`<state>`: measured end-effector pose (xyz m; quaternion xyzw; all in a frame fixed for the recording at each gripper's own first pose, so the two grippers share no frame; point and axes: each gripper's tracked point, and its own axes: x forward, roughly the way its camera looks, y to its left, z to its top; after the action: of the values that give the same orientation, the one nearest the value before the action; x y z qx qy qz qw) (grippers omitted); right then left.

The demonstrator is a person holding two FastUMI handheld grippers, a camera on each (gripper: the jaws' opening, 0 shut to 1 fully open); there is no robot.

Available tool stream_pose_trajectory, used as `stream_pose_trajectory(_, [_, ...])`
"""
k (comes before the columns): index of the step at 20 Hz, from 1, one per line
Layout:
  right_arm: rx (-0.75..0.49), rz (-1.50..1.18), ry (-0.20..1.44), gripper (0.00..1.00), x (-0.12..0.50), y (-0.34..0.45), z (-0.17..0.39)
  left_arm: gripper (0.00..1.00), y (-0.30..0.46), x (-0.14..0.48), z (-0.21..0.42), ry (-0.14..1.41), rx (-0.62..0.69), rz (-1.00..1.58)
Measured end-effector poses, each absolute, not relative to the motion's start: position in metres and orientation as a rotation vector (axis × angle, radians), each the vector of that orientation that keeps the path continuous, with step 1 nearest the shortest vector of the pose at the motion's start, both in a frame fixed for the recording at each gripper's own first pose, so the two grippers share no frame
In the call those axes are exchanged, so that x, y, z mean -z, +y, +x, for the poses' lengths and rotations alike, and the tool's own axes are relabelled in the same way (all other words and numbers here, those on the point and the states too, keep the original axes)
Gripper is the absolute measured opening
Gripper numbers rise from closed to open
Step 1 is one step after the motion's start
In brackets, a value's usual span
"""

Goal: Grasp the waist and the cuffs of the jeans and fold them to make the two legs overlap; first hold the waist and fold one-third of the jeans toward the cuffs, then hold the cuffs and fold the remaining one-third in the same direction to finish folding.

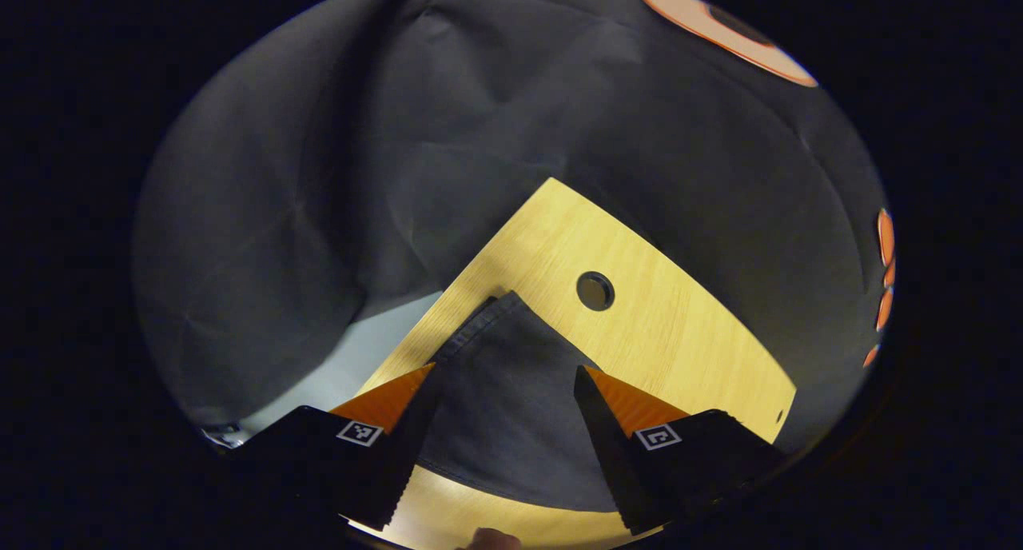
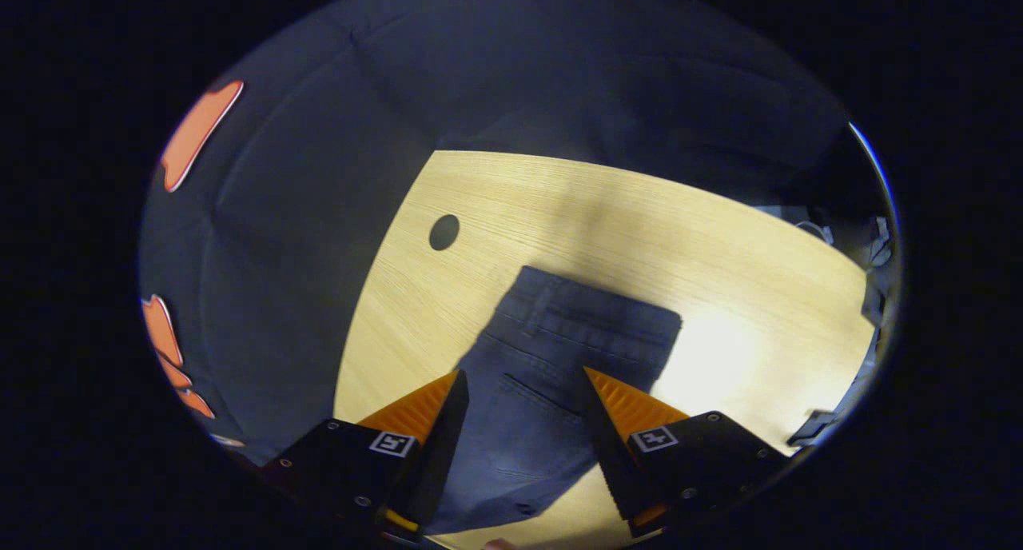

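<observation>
The jeans [image 2: 551,366] lie flat on the bench [image 2: 719,238], waist toward the far edge, near a round hole [image 2: 444,232], with bare wood around. Both the left gripper [image 1: 505,382] and right gripper [image 2: 521,386] hover above the denim, fingers spread, gripping nothing.

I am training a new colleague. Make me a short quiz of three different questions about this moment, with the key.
1. True or false: the right gripper is shut on the jeans.
2. In the right gripper view, which end of the jeans lies farthest from the jaws? A) waist B) cuffs C) a knee
3. Fill in: the jeans lie on a wooden ____ with a round hole.

Key:
1. False; its jaws stand apart above the cloth, as do the left gripper's.
2. A
3. table
</observation>
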<state>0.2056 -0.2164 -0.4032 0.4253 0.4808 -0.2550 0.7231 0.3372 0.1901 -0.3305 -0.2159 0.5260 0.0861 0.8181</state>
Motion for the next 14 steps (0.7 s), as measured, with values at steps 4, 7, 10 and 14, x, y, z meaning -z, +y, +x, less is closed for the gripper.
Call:
stream_pose_trajectory(4, [0.560,0.883,1.086,0.90,0.412,-0.219,0.181,0.99,0.167,0.308,0.332,1.070,-0.064,-0.338])
stream_pose_trajectory(7, [0.572,0.867,1.133,0.91,0.425,-0.219,0.160,0.99,0.150,0.294,0.328,1.026,-0.005,-0.293])
stream_pose_trajectory(10, [0.576,0.888,1.162,0.91,0.440,-0.217,0.152,0.99,0.150,0.292,0.322,1.011,0.040,-0.300])
stream_pose_trajectory(14, [0.573,0.900,1.184,0.91,0.457,-0.217,0.151,0.99,0.150,0.288,0.318,0.987,0.069,-0.301])
